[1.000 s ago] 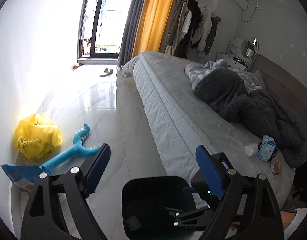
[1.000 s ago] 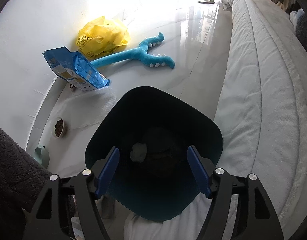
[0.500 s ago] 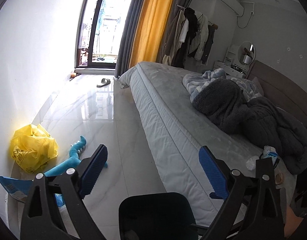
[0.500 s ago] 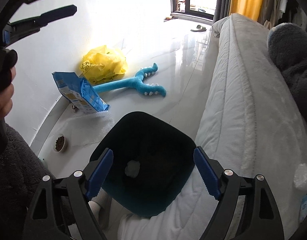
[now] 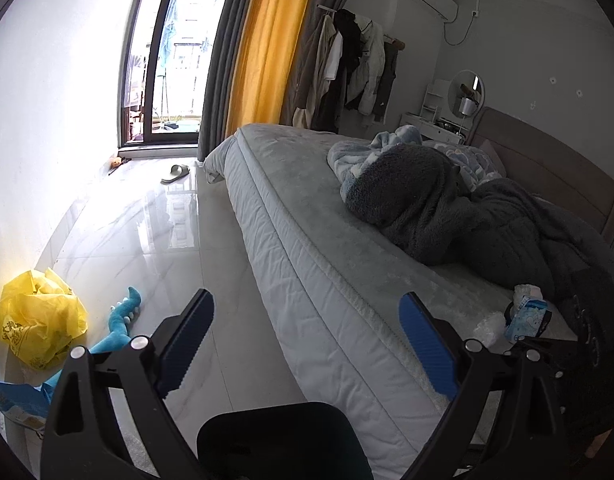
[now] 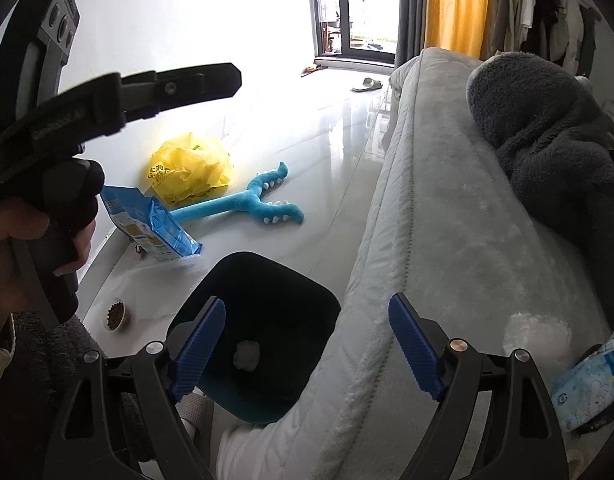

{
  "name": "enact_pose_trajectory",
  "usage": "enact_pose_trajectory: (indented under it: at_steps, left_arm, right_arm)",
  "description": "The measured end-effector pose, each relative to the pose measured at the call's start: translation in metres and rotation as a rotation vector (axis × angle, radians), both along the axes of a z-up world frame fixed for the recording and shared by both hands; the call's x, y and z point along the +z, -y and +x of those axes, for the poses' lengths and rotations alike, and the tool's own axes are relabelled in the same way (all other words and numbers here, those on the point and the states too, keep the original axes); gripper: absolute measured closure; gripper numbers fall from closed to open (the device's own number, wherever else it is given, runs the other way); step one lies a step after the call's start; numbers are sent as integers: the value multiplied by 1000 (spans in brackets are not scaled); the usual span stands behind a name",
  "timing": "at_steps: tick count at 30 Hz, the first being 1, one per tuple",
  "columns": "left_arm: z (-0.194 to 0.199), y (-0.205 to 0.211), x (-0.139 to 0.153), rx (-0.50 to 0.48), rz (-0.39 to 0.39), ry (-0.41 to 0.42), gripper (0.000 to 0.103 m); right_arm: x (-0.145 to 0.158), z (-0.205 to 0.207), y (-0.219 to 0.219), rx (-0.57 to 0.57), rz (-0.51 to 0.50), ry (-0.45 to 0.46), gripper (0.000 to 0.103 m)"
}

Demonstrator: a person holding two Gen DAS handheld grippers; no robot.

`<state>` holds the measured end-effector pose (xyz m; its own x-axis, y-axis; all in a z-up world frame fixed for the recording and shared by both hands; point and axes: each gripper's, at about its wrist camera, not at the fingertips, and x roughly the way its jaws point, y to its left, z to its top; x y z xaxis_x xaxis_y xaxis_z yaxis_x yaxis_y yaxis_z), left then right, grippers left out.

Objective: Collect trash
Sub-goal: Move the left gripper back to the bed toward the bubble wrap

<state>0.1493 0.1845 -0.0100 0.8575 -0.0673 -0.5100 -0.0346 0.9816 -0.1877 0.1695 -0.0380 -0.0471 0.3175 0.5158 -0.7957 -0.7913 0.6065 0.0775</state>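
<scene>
A black trash bin [image 6: 263, 332] stands on the floor beside the bed, with a crumpled white tissue [image 6: 247, 354] inside; its rim also shows in the left wrist view [image 5: 283, 436]. My right gripper [image 6: 307, 344] is open and empty, above the bin's edge and the mattress side. My left gripper [image 5: 307, 344] is open and empty, held above the floor and the bed edge. On the bed lie a white tissue wad [image 6: 535, 334] [image 5: 487, 326] and a blue tissue pack [image 6: 591, 384] [image 5: 527, 316].
A grey bed [image 5: 307, 208] with dark blankets [image 5: 467, 216] fills the right. On the floor by the left wall lie a yellow plastic bag [image 6: 191, 168], a blue food bag [image 6: 151, 224], a blue plush toy [image 6: 251, 204] and a pet bowl [image 6: 115, 314].
Both grippers have risen and tilted up. The bin has slid lower in both views, and the tissue wad and pack on the bed have come into the right wrist view.
</scene>
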Motion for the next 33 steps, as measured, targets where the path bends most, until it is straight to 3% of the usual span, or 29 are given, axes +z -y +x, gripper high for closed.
enact_pose_trajectory:
  at_steps: [7,14,23,33]
  left_arm:
    - [18,22,-9,-69,7,-25,8]
    - [37,68,-19,-219,43,-53,8]
    - [53,121,-24,-400,48,-65,8]
    - [73,156,-38,-475,25,-103,8]
  right_arm:
    - [7,7,33,-31,-36,66,18]
    - [9,15,67,-48,-116,157,18]
    - [14,25,115,-106,-114,155,18]
    - [17,30,152,-118,-121,167,18]
